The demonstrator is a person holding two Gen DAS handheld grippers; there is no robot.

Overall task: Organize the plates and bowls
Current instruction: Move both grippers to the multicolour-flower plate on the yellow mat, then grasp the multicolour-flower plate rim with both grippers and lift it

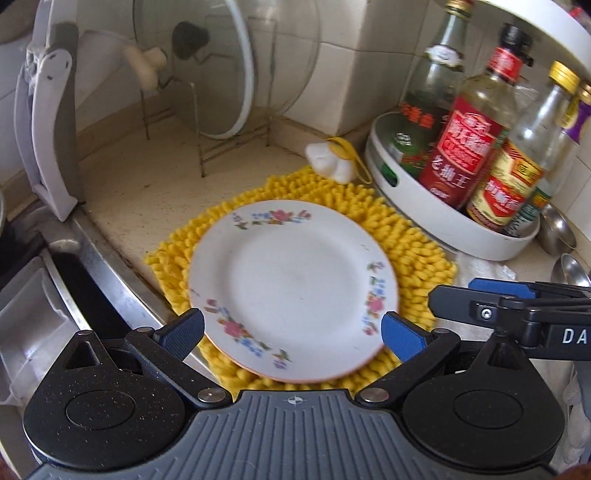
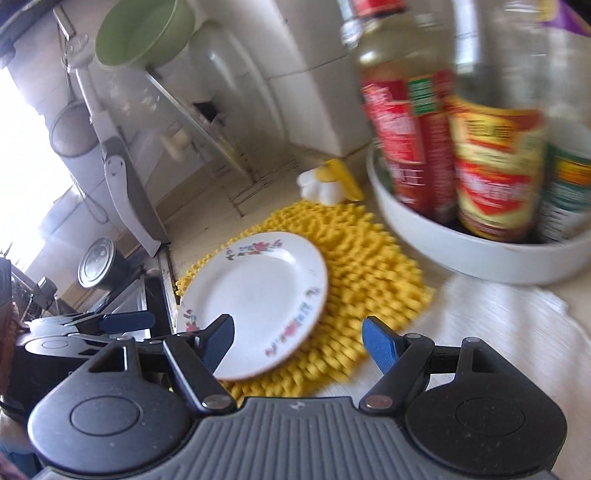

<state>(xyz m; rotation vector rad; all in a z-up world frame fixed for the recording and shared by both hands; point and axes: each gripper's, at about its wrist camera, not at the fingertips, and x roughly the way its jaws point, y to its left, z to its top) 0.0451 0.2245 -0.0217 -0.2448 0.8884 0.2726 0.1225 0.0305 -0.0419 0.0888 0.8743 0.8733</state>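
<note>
The plate [image 1: 293,290] lies on the yellow mat [image 1: 417,254]. Left gripper [image 1: 293,334] gapes empty at its six o'clock edge; right gripper [image 2: 297,341] gapes empty at four o'clock.

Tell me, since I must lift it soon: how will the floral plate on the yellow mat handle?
The plate looks glazed ceramic: probably stiff, slippery, breakable. It lies flat on the shaggy mat, so it likely won't slide easily.

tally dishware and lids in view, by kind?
Floral plates: 1, plate on yellow mat
Green bowls: 1, bowl
Glass lids in rack: 2, lid, lid
Total: 4
</note>
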